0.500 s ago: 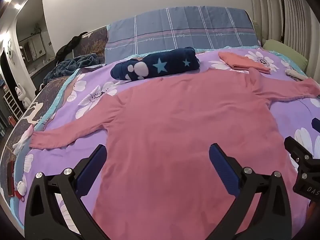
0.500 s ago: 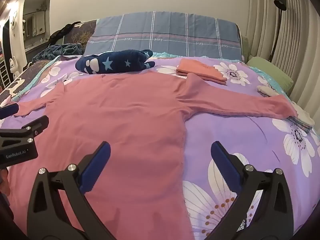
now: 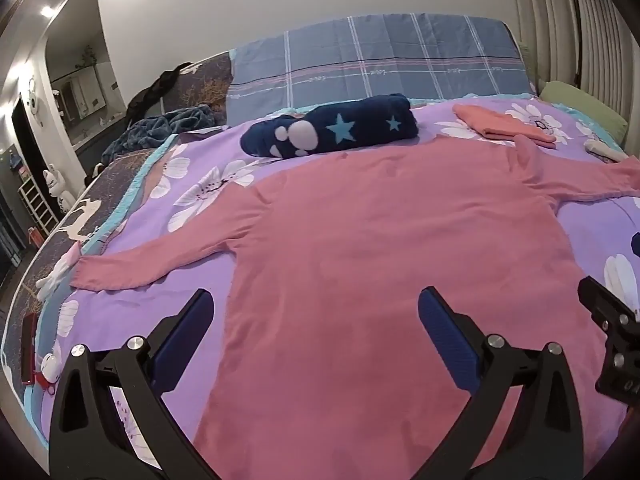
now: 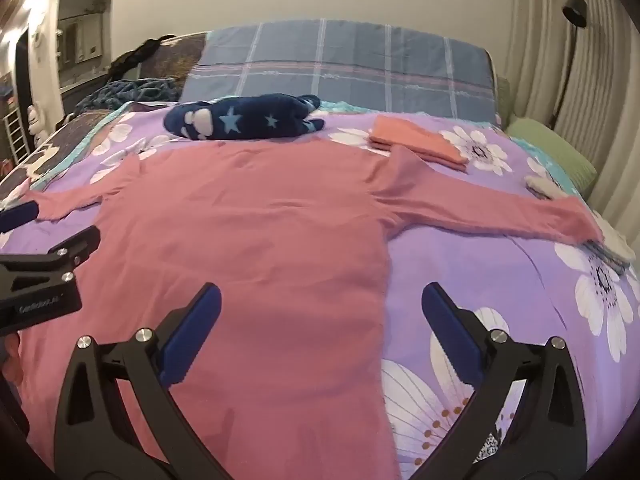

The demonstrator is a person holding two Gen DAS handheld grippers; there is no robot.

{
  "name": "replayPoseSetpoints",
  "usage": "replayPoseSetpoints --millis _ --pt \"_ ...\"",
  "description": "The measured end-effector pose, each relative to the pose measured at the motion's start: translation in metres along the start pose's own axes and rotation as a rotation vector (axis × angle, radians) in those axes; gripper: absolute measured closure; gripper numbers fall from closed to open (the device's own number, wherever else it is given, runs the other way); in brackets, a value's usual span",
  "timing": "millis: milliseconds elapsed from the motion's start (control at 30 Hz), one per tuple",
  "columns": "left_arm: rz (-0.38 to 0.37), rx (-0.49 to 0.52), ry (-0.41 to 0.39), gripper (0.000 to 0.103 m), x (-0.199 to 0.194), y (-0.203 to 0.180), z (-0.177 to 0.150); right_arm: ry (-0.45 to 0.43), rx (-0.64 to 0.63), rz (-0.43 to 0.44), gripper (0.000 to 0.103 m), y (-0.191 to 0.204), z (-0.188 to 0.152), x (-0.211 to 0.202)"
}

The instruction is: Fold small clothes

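Observation:
A pink long-sleeved top (image 3: pixel 392 264) (image 4: pixel 256 248) lies spread flat on the purple flowered bedspread (image 3: pixel 192 196) (image 4: pixel 480 264), both sleeves stretched out sideways. My left gripper (image 3: pixel 316 312) hovers open over the top's lower left side, its jaws wide apart and holding nothing. Over the top's right side seam my right gripper (image 4: pixel 320 308) is open too, one finger above the cloth and the other above the bedspread. Each gripper shows at the edge of the other's view.
A folded dark blue starry garment (image 3: pixel 332 128) (image 4: pixel 244 120) and a folded orange-pink garment (image 3: pixel 500 126) (image 4: pixel 416 142) lie beyond the top. Blue checked pillows (image 3: pixel 380 60) line the headboard. A green pillow (image 4: pixel 552 152) and white socks (image 4: pixel 540 186) sit right. A red phone (image 3: pixel 28 348) lies left.
Both grippers have shifted slightly left over the top; both stay wide open. The top has not moved.

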State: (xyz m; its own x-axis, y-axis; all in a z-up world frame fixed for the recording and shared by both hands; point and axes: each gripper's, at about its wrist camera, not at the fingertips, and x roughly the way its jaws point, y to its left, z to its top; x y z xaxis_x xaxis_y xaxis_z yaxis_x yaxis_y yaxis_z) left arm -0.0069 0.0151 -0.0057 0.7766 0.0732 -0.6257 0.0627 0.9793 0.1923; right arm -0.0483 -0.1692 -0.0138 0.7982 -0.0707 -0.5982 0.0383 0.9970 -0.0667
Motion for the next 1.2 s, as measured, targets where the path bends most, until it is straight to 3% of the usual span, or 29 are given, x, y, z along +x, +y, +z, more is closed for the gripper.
replayPoseSetpoints --millis 167,300,533,900,1200 --pt "0.034 -0.029 0.002 0.001 0.000 0.012 -0.004 -0.027 -0.112 0.047 0.002 0.023 0.000 -0.003" --pt "0.055 -0.042 -0.002 0.001 -0.001 0.021 -0.006 -0.024 -0.093 0.089 0.002 0.033 0.004 -0.005" --pt "0.063 -0.066 -0.010 0.001 -0.002 0.033 -0.008 -0.006 -0.063 0.084 0.002 0.035 0.005 -0.003" --pt "-0.070 -0.067 -0.046 0.001 -0.002 0.027 -0.012 0.030 -0.010 -0.006 0.002 0.025 0.010 0.000" --pt "-0.081 -0.029 -0.049 0.001 -0.003 0.014 -0.013 0.031 0.003 0.001 0.002 0.023 0.012 -0.002"
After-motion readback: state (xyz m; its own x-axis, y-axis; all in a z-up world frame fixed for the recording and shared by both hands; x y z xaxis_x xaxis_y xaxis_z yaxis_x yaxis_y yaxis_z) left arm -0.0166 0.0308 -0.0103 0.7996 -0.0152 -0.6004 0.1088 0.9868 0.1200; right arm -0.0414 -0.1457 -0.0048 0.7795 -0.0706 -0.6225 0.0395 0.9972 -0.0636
